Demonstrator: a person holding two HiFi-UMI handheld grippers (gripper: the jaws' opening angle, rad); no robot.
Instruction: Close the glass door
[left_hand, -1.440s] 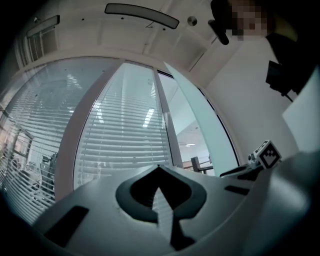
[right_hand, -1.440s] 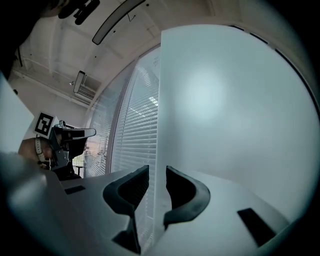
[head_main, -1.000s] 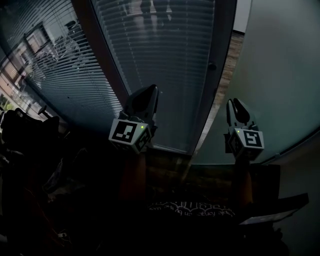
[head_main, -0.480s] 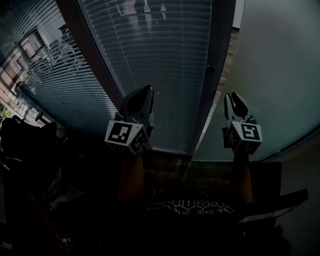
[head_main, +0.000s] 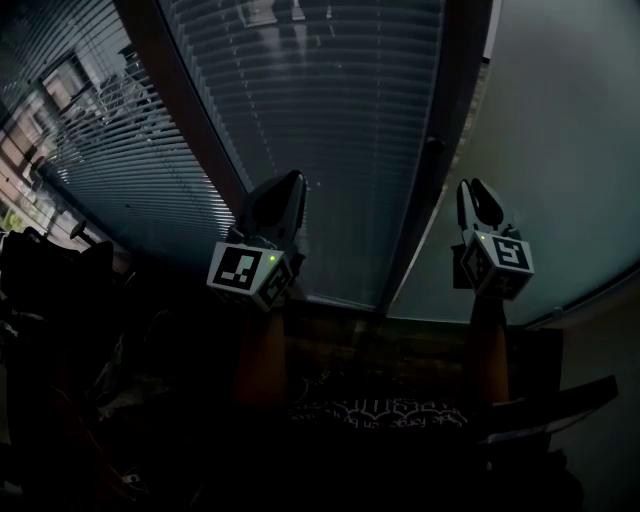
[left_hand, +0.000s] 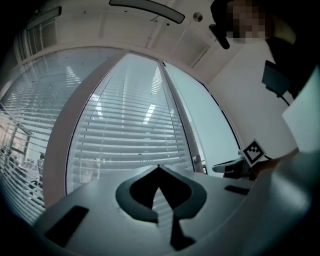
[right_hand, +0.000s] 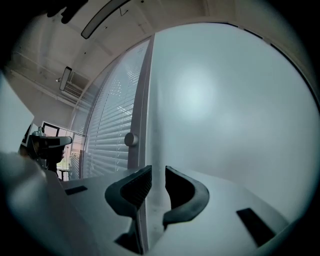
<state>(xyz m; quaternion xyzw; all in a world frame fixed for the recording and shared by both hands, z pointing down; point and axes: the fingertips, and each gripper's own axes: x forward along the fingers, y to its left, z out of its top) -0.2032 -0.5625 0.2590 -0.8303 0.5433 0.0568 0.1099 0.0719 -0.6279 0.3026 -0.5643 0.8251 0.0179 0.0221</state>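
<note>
The glass door (head_main: 320, 130) has horizontal blinds behind its pane and a dark frame, with a round knob (head_main: 433, 145) on its right stile. My left gripper (head_main: 292, 182) is held in front of the blinds pane, its jaw tips touching and nothing in them (left_hand: 159, 169). My right gripper (head_main: 478, 192) points at the frosted panel (head_main: 560, 150) just right of the knob. Its jaws stand a little apart, with nothing pressed between them (right_hand: 158, 172). The door's edge (right_hand: 148, 100) and knob (right_hand: 131, 139) show just left of that gap.
A second blinds window (head_main: 90, 140) lies to the left. Dark clutter (head_main: 60, 300) fills the floor at the left. A printed doormat (head_main: 380, 412) lies at my feet, and a dark flat object (head_main: 550, 410) sits at the lower right.
My right gripper has drifted a little to the right along the frosted panel and my left has shifted slightly left. Neither gripper's jaws have changed.
</note>
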